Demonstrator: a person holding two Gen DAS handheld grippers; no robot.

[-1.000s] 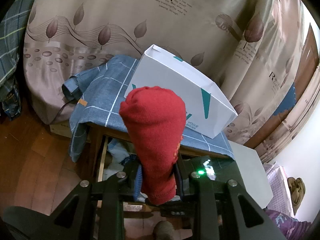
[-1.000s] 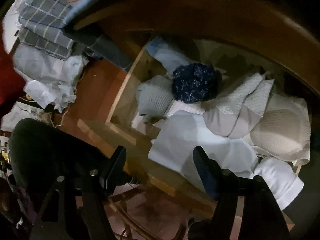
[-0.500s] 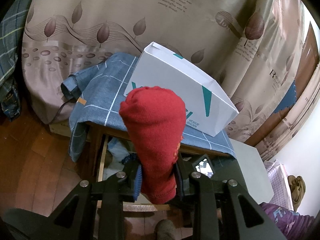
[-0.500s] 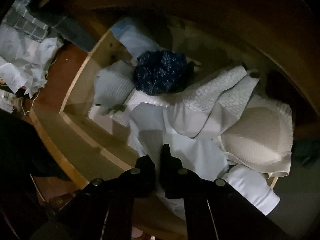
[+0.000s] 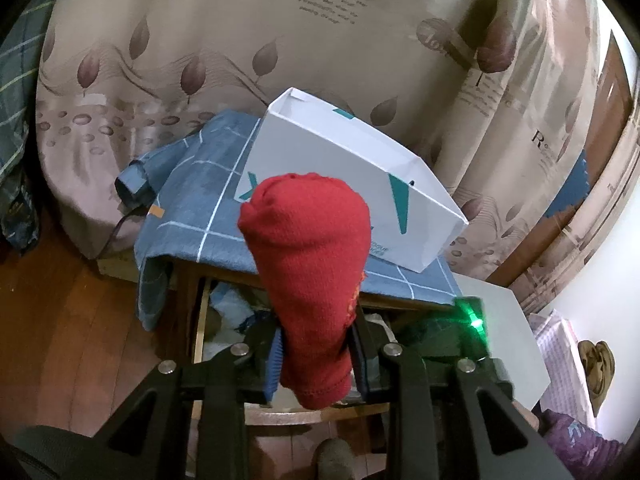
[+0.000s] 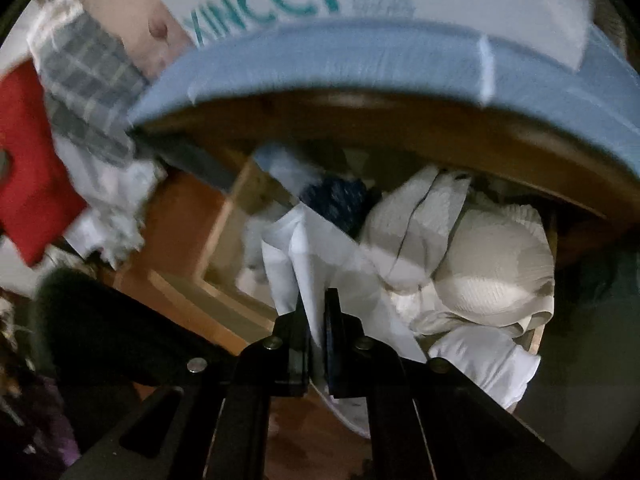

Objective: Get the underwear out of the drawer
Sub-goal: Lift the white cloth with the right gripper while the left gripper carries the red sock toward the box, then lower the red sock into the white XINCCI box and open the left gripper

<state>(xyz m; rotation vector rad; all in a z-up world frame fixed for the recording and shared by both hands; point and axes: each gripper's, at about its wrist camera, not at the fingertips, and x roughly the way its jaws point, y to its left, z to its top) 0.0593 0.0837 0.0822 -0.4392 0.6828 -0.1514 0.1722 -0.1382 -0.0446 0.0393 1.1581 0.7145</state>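
The right gripper (image 6: 316, 312) is pinching a thin fold of the white underwear (image 6: 320, 256) at the drawer (image 6: 224, 216) front edge, so it's probably slipping or dragging neighbours out; the left gripper (image 5: 316, 344) is clamping a red garment (image 5: 308, 260).

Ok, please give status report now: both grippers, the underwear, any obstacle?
Left gripper shut on red garment. Right gripper shut on white underwear, over open drawer. Tabletop edge close overhead.
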